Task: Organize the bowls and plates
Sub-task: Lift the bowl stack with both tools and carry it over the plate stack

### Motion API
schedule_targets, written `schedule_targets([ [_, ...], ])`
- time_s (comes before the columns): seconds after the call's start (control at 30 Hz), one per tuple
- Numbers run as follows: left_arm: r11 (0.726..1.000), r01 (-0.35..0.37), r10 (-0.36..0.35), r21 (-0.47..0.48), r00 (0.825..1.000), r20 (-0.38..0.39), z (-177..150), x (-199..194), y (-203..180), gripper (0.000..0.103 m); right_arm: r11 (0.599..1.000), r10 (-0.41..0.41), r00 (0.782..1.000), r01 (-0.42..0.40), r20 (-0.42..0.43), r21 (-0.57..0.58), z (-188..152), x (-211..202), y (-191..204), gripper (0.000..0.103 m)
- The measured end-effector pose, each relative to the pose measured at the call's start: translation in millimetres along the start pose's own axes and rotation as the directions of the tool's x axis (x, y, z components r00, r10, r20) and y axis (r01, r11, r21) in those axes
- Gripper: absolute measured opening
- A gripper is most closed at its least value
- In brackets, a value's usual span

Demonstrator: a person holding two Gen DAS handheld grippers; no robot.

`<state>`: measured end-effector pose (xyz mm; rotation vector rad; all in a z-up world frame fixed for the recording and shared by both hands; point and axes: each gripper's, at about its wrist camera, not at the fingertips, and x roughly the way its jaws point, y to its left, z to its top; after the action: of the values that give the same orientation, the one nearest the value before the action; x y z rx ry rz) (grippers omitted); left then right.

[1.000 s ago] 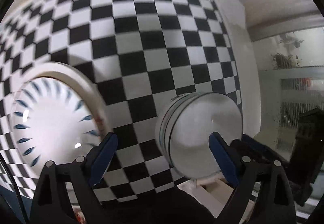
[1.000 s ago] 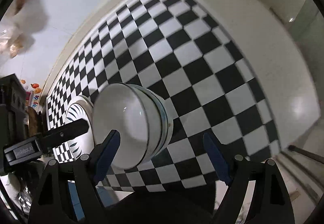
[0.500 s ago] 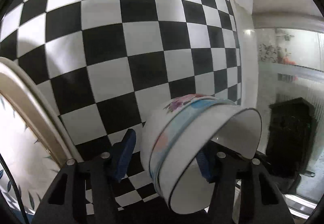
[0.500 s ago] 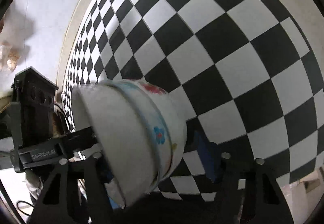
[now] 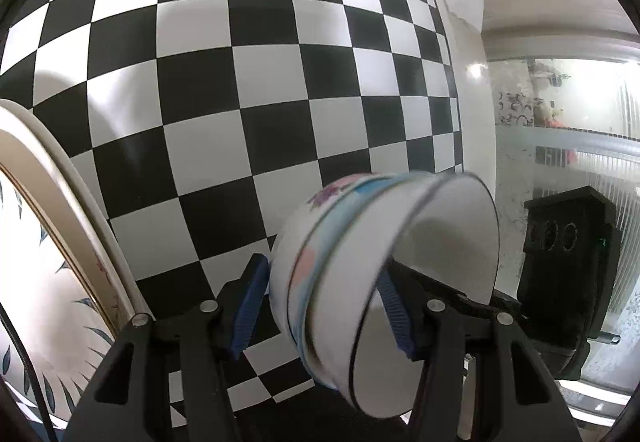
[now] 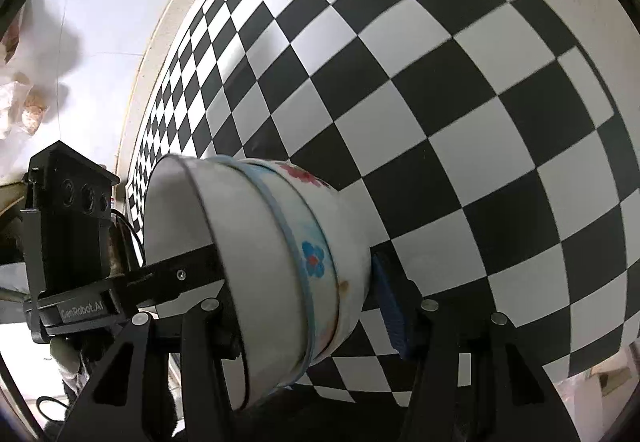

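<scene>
A stack of nested white bowls with flower prints [image 5: 360, 266] sits between the blue pads of my left gripper [image 5: 324, 306], which is shut on the stack across its rim. The same bowl stack [image 6: 280, 262] fills my right gripper [image 6: 308, 310], whose right pad [image 6: 394, 306] touches the bowl base; it is shut on the stack from the opposite side. The stack is tilted, held over the checkered tablecloth [image 5: 248, 90]. A large plate with blue leaf marks [image 5: 36, 242] lies at the left in the left wrist view.
The checkered cloth [image 6: 440, 102] covers the table. The other gripper's black body shows at the right in the left wrist view [image 5: 568, 266] and at the left in the right wrist view [image 6: 68, 226]. A white wall and glass panel stand beyond the table's right edge.
Both grippers came in from apart and closed on the bowl stack. The stack has been tipped and lifted from the cloth, close to both cameras.
</scene>
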<state>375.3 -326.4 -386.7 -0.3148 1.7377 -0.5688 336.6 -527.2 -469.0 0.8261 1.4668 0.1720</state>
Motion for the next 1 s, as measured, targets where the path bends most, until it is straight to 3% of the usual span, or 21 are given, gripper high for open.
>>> schedule_targets([
  [0.43,1.0,-0.029,0.028,0.01,0.996,0.083,0,-21,-4,0.052,0.996,-0.004,0.999,0.008,0.042,-0.085,14,-5,52,0.052],
  [0.73,0.999,-0.027,0.03,-0.019,0.987,0.159,-9,-69,8,0.052,0.986,0.011,0.999,-0.005,0.036,-0.165,23,-4,116,0.051],
  [1.0,0.994,-0.027,0.052,-0.102,0.966,0.253,-26,-121,49,0.052,0.961,0.018,1.0,-0.022,-0.019,-0.276,19,8,173,0.051],
])
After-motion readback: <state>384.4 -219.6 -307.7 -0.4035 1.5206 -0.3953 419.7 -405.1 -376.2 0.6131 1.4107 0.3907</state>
